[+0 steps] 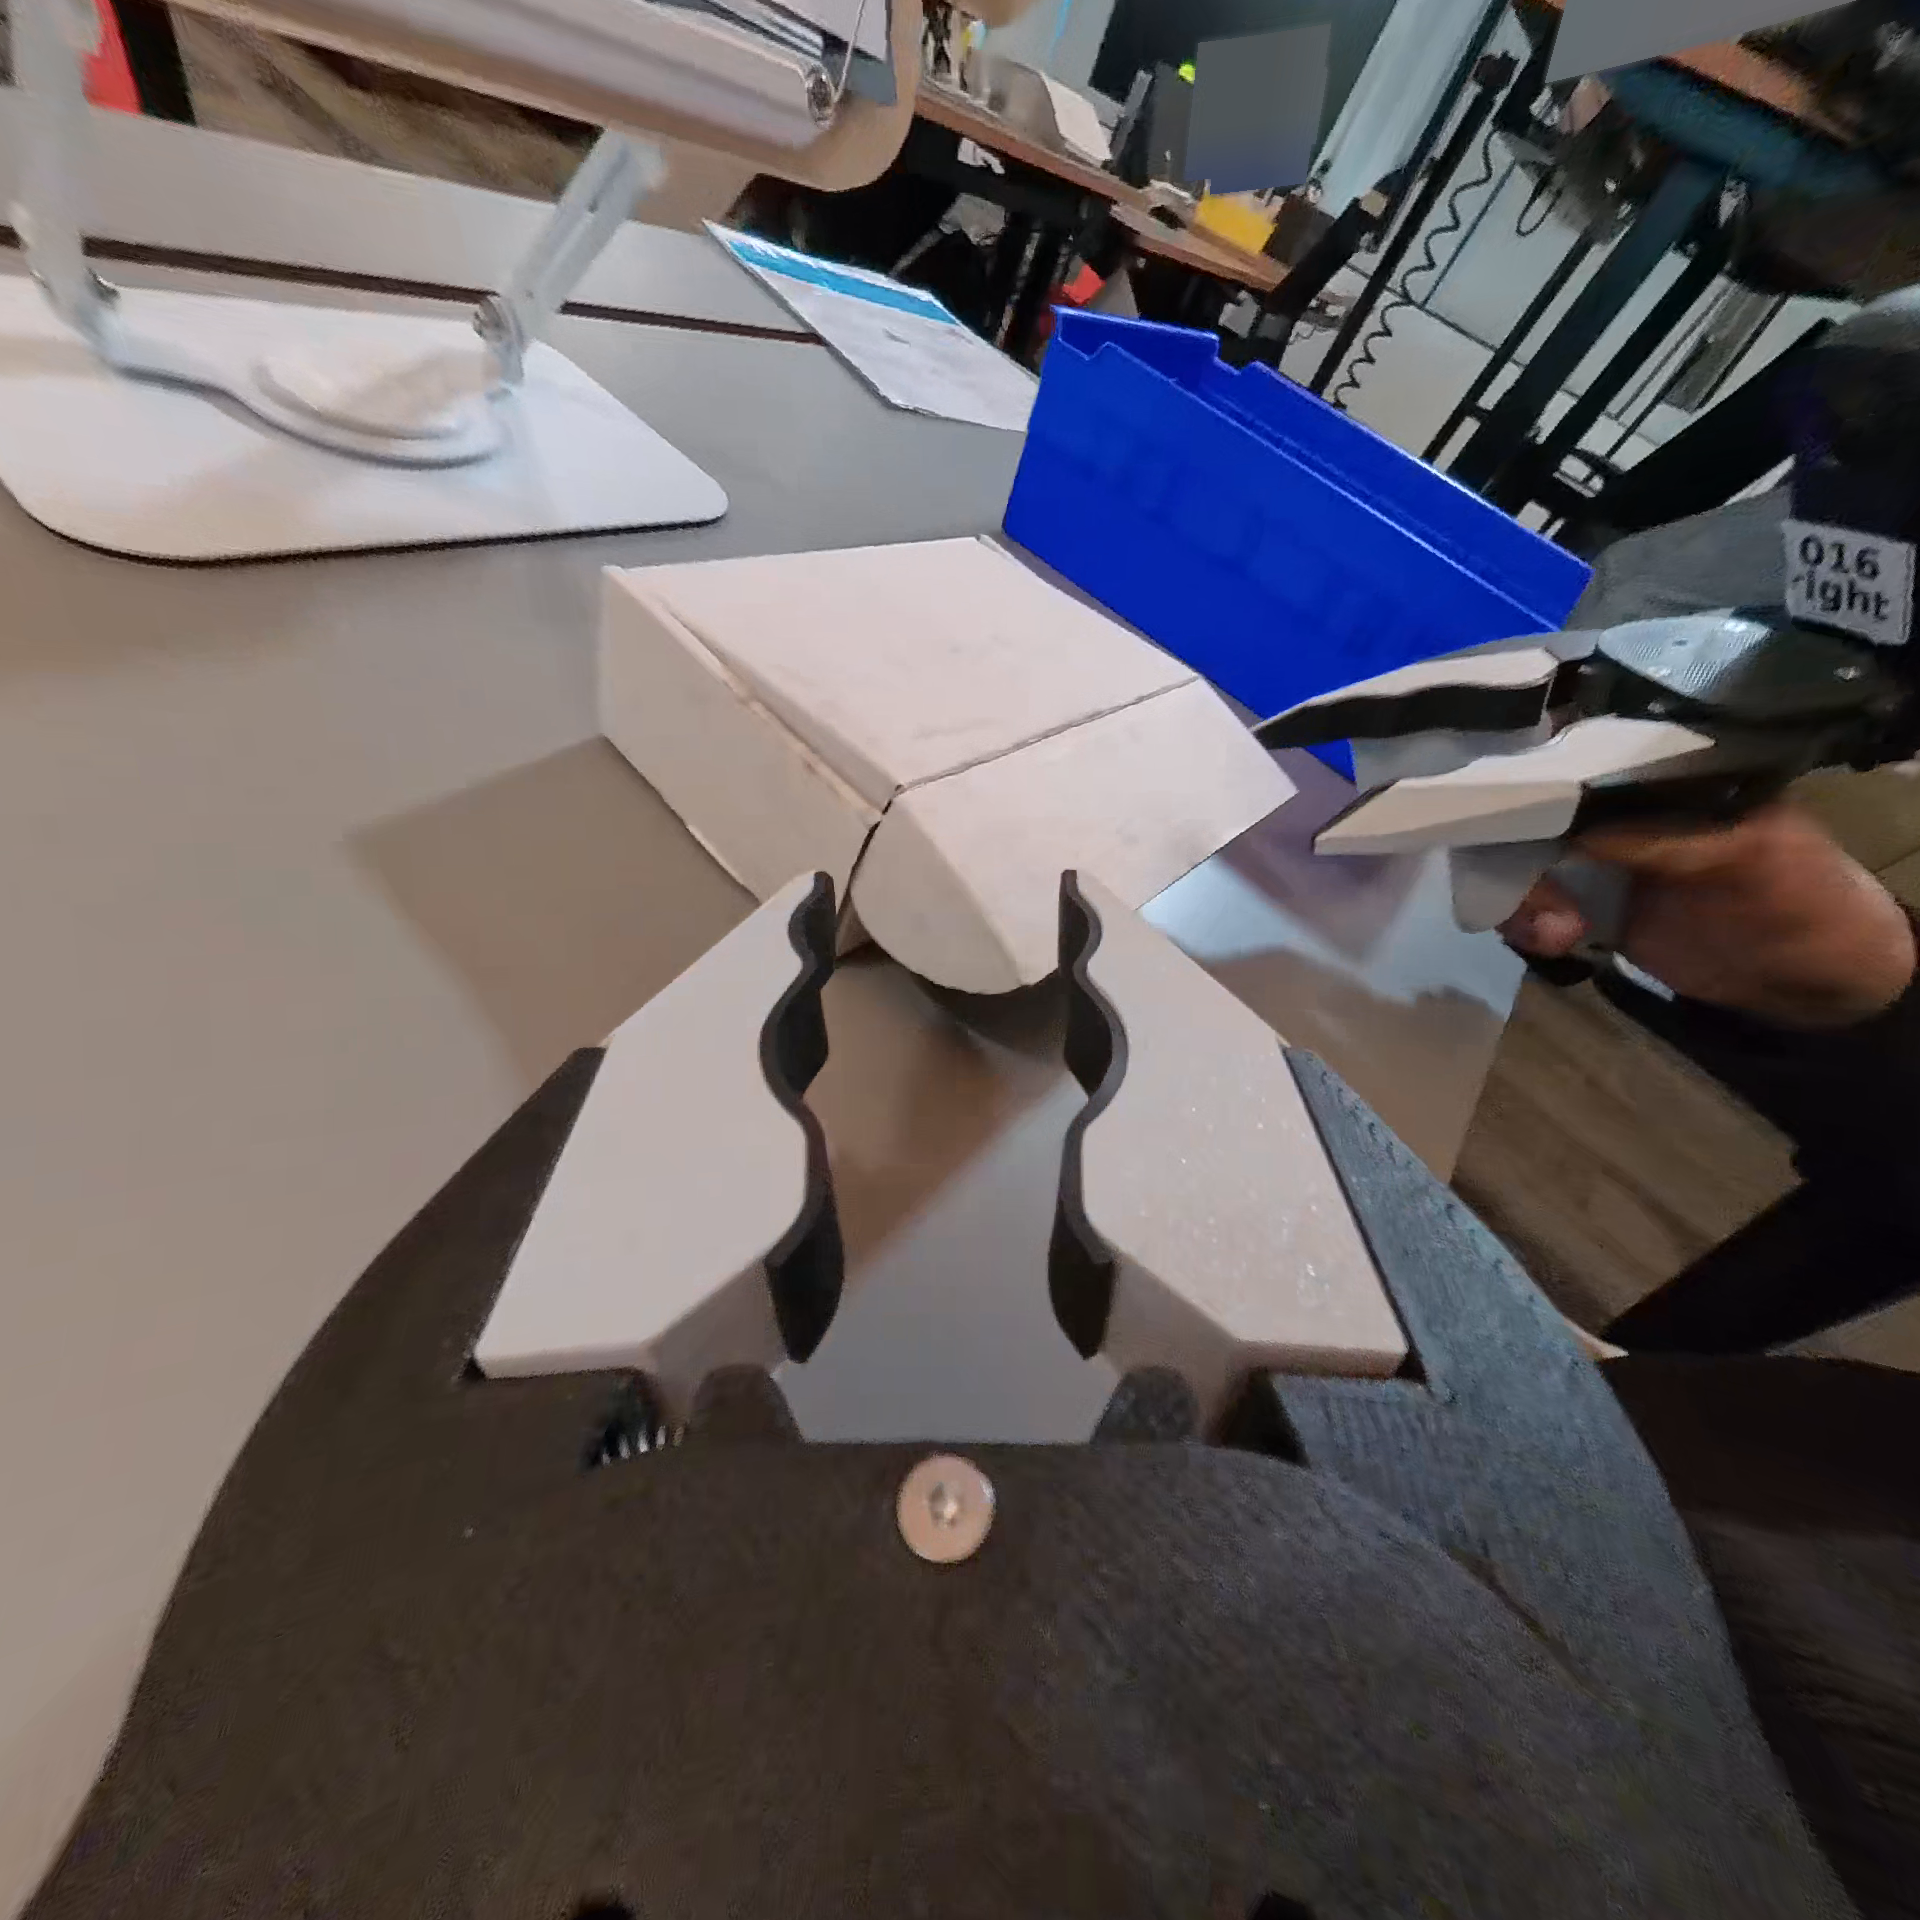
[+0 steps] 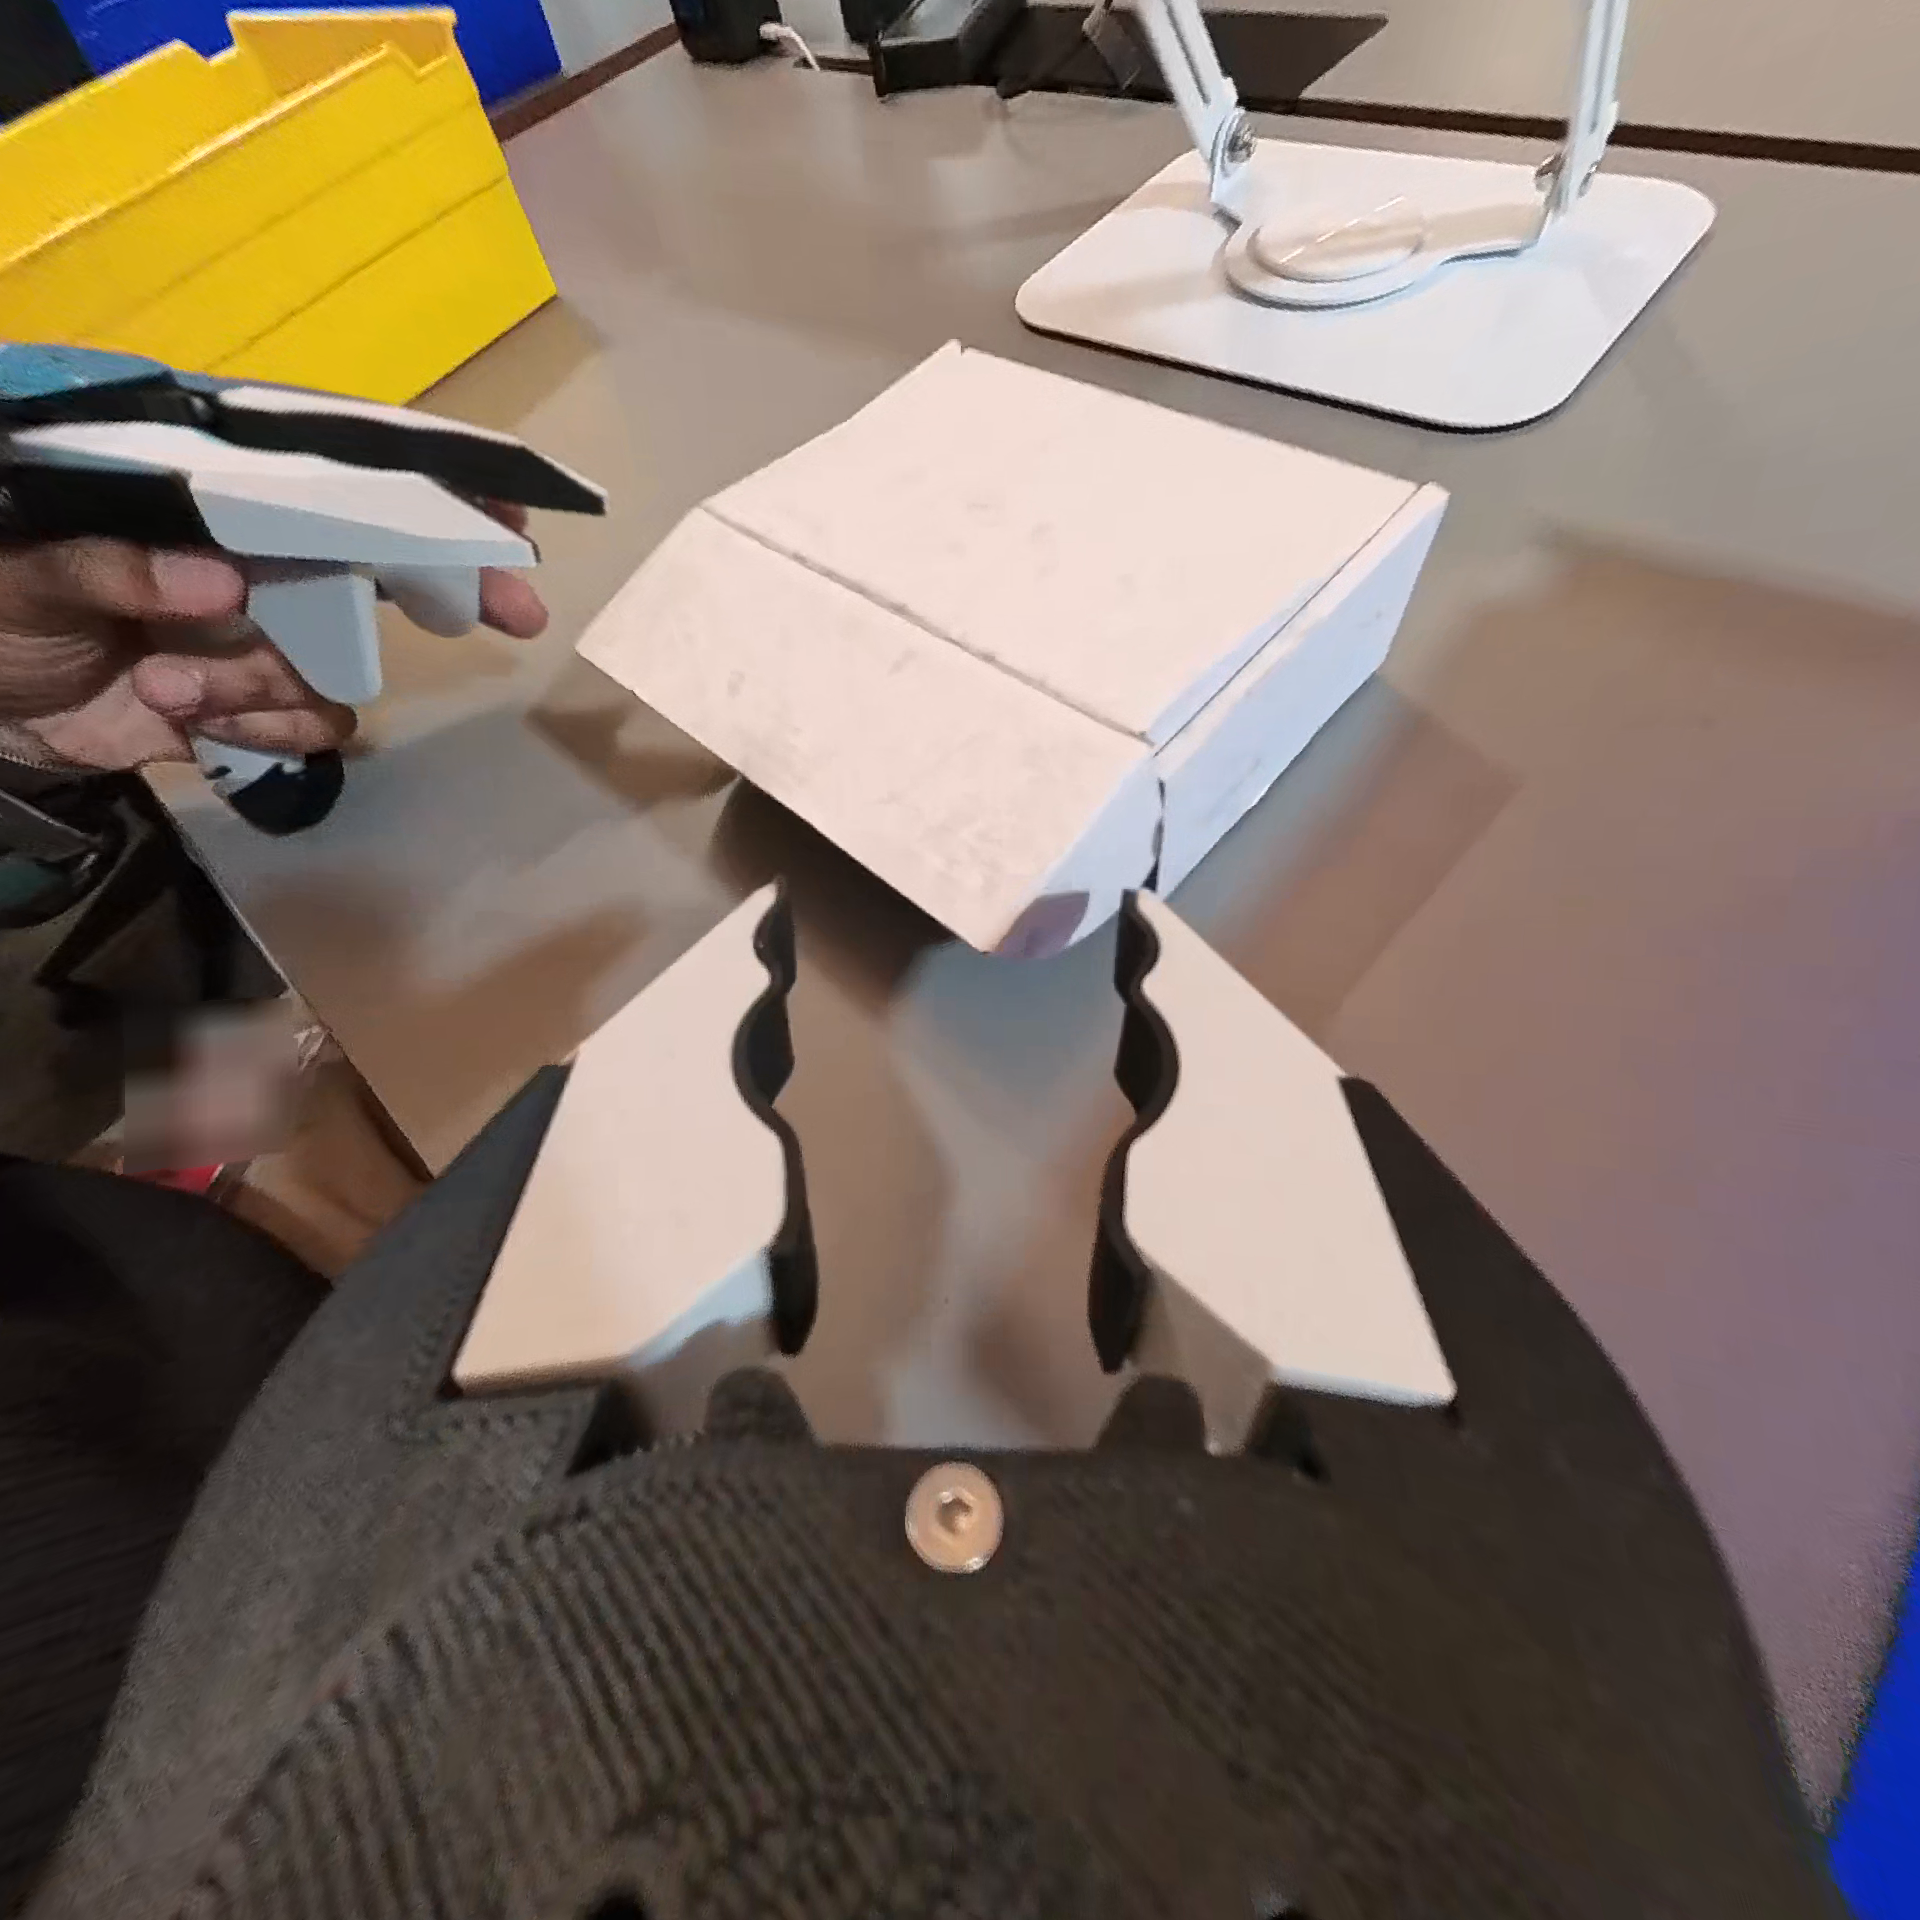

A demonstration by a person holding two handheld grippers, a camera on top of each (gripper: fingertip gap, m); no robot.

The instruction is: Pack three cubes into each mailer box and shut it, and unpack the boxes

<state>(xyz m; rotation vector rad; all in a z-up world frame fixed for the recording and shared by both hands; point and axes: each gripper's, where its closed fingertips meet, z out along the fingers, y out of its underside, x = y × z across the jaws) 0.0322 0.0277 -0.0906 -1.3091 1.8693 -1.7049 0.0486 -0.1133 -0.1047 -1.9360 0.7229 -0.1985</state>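
Beside the mailer box (image 1: 894, 665) both tools — left tool (image 1: 945, 904), right tool (image 2: 951, 914) — gape, holding nothing.

Bright, even light; glossy table (image 1: 260, 831) glare; edges warped, blurred.

- The left hand-held gripper (image 1: 945, 904) is hovering low over the grey tabletop (image 1: 260, 831), its fingers (image 1: 665, 1122) standing apart with nothing between them
- A white mailer box (image 1: 883, 665) is lying on the tabletop just ahead, its lid down and its front flap sticking out untucked toward the fingertips
- A blue bin (image 1: 1247, 530) is sitting just behind the box
- The right hand-held gripper (image 1: 1299, 784) is reaching in from the right, its tips near the flap and slightly parted
- A white stand (image 1: 343, 468) is resting far left
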